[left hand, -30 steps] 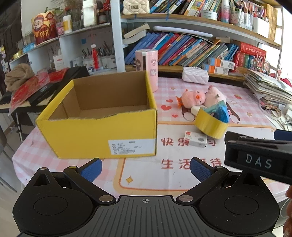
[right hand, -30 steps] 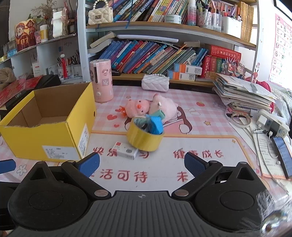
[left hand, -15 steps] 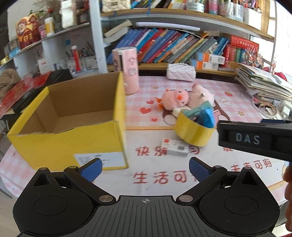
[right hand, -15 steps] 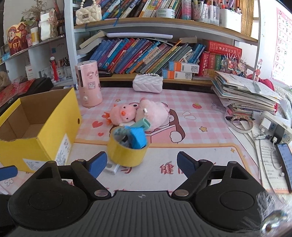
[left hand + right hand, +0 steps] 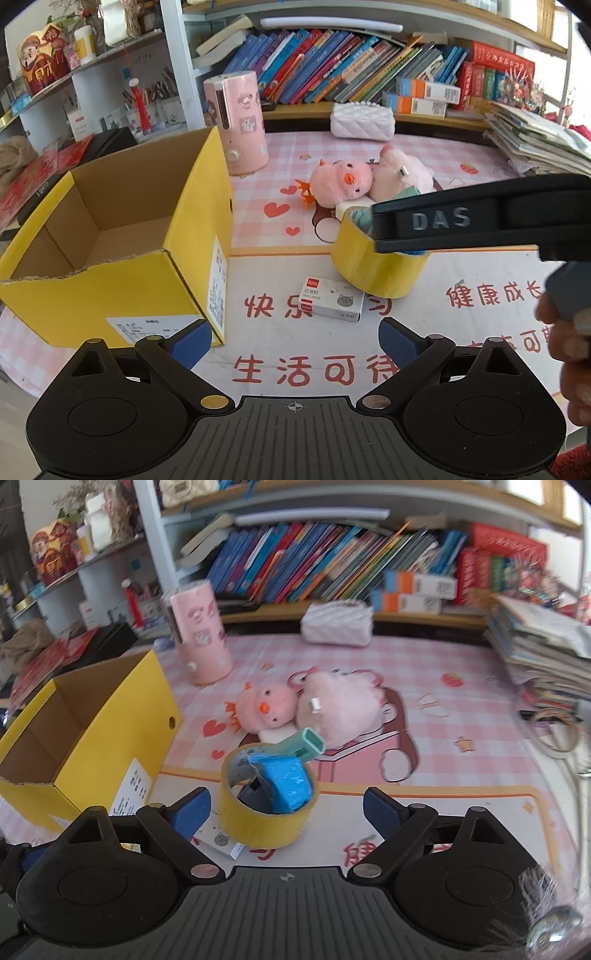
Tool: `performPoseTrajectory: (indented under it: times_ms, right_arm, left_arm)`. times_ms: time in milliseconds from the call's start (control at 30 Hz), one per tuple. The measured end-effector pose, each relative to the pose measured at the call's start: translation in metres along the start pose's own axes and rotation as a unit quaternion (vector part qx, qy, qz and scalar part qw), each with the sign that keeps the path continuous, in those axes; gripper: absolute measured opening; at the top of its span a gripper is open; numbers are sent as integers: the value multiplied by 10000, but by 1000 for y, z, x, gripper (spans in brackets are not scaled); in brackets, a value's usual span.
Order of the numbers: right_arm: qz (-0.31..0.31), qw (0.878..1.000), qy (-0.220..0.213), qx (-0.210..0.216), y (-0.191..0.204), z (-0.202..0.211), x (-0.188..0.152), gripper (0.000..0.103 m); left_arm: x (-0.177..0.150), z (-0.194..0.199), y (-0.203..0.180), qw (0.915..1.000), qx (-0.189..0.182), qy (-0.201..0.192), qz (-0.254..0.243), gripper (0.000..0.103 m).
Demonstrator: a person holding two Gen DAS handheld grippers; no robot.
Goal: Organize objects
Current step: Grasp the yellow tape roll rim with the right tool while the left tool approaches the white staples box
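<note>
An open, empty yellow cardboard box (image 5: 122, 236) stands at the left of the table; it also shows in the right wrist view (image 5: 92, 734). A yellow tape roll (image 5: 264, 812) holds a blue item and a green tube; it also shows in the left wrist view (image 5: 373, 269). A small white staple box (image 5: 334, 300) lies in front of the roll. Two pink plush toys (image 5: 306, 705) lie behind it. My left gripper (image 5: 295, 341) is open and empty, near the staple box. My right gripper (image 5: 284, 808) is open, its jaws either side of the tape roll.
A pink cylinder (image 5: 236, 122) stands behind the box. A white quilted pouch (image 5: 362, 122) lies by the bookshelf. A stack of papers (image 5: 543, 653) and cables sit at the right. The right gripper's body (image 5: 480, 218) crosses the left wrist view.
Both grippers have moved forward and to the right toward the tape roll. The right gripper now has the roll between its open jaws. The box has shifted leftward in both views.
</note>
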State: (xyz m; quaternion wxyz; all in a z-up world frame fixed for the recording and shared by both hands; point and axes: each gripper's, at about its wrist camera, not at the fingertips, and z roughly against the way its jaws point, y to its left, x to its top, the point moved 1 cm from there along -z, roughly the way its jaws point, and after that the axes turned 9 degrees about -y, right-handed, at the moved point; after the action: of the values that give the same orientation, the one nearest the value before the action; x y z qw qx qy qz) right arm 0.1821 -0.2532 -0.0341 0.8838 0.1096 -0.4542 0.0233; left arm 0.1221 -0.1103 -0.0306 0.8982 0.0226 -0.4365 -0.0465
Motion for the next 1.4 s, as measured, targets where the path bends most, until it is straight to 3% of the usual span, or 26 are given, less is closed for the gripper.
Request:
performPoseTrajectory:
  times_ms: [433, 567, 633, 733, 833, 1067, 1267, 1333, 1400]
  right_arm:
    - [340, 9948, 724, 629, 3, -53, -5, 94]
    - [676, 9938, 669, 579, 7, -59, -5, 88]
    - [833, 9930, 611, 570, 8, -60, -5, 80]
    - [998, 9914, 626, 570, 8, -60, -7, 81]
    - [935, 9926, 630, 459, 3, -59, -9, 90]
    - [662, 9941, 592, 620, -4, -59, -11, 91]
    - [757, 9934, 663, 547, 0, -68, -14, 89]
    - [729, 9933, 636, 628, -1, -70, -13, 80]
    - [658, 9941, 531, 676, -5, -65, -8, 79]
  left_arm:
    - [-2, -7, -2, 9988, 378, 247, 207, 98]
    - [-2, -5, -3, 9986, 414, 236, 229, 98]
    - [-1, -5, -5, 9987, 402, 219, 218, 98]
    - [0, -3, -9, 9990, 389, 169, 167, 98]
    - [0, 0, -10, 9989, 417, 132, 154, 98]
    - [-4, 3, -9, 9987, 454, 143, 175, 98]
    - [-4, 1, -8, 9987, 458, 154, 189, 98]
    - [-2, -1, -9, 9988, 437, 146, 169, 98]
    - [0, -3, -10, 9991, 378, 117, 156, 98]
